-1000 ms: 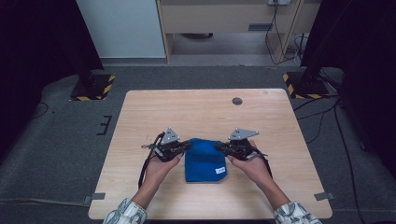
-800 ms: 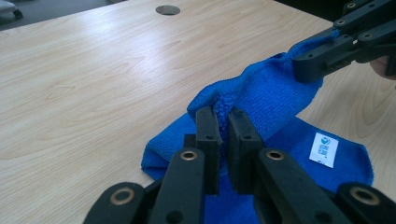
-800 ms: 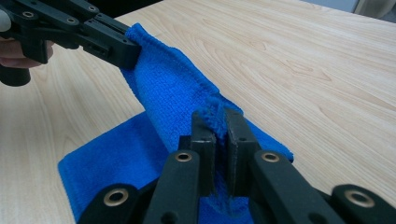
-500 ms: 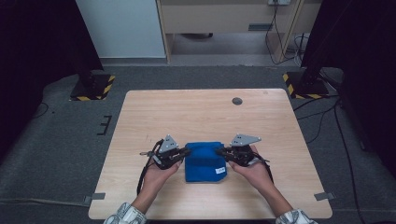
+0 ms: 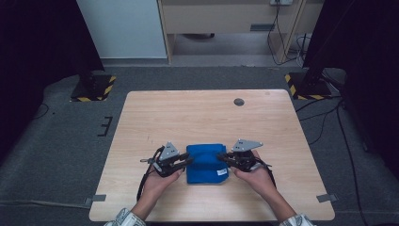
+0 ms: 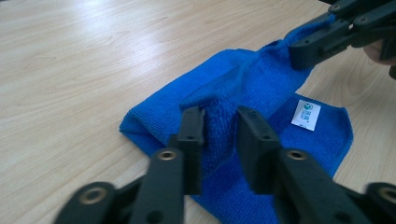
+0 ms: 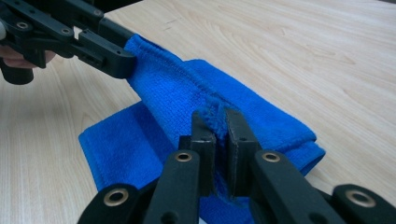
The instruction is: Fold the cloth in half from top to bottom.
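Between the right gripper's [image 7: 215, 122] black jaws a pinched ridge of the blue cloth [image 7: 196, 100] is clamped tight, the pads nearly meeting on the fold. Across the cloth, the left gripper's [image 6: 219, 122] jaws have just been opening: they stand narrowly apart with a raised fold of cloth [image 6: 243, 88] between them, the pads no longer pressing on it. One edge of the cloth is lifted while the rest lies folded on the wooden table [image 5: 197, 117], near its front edge (a small white label [image 6: 306, 113] shows at one corner). Each hand [image 5: 157, 181] grips its tool from the near side.
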`<state>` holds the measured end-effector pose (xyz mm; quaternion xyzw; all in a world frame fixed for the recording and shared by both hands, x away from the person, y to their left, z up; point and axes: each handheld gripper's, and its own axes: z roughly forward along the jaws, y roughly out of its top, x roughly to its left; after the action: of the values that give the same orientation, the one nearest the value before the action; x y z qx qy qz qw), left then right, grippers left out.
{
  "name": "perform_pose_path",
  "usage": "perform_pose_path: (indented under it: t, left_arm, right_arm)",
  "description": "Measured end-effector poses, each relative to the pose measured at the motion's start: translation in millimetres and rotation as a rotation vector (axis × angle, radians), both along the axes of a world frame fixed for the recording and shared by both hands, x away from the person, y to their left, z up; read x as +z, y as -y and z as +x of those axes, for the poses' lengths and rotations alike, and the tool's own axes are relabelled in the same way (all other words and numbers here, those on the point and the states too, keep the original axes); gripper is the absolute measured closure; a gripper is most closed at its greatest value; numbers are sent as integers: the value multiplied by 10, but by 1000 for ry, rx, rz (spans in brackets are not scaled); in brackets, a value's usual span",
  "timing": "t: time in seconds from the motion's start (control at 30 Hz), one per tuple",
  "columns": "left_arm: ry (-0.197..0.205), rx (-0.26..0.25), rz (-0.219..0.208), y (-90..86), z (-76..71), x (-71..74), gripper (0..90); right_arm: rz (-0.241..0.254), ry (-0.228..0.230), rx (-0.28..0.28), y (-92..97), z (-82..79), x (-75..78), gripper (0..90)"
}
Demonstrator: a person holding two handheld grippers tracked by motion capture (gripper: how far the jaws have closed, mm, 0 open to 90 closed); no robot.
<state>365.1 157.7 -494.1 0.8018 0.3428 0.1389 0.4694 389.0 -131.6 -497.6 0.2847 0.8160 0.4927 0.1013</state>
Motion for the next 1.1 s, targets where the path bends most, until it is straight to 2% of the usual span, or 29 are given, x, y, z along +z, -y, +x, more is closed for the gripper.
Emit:
perform_pose_path:
  t: [0.1, 0.2, 0.33, 0.47, 0.67, 0.83, 1.1]
  left_arm:
    - [-3, 10, -22, -5, -9, 10, 527]
    - [21, 24, -39, -31, -11, 43, 380]
    - [32, 63, -71, -109, 31, 60, 299]
    - [45, 119, -91, -226, 83, 39, 249]
    - [36, 166, -77, -311, 147, -25, 229]
    - [29, 187, -73, -355, 172, -44, 229]
    - [22, 175, -46, -295, 156, -78, 229]
  right_arm:
    - [-2, -7, 5, -6, -13, -28, 844]
    - [0, -13, 11, -18, -19, -42, 845]
    - [3, -13, 17, -24, -28, -39, 845]
    - [13, -13, 21, -3, -56, -26, 843]
    - [0, -19, 23, 21, -106, -62, 831]
    - [-16, -22, 25, 55, -159, -77, 769]
    - [-67, -52, 44, 107, -265, -128, 634]
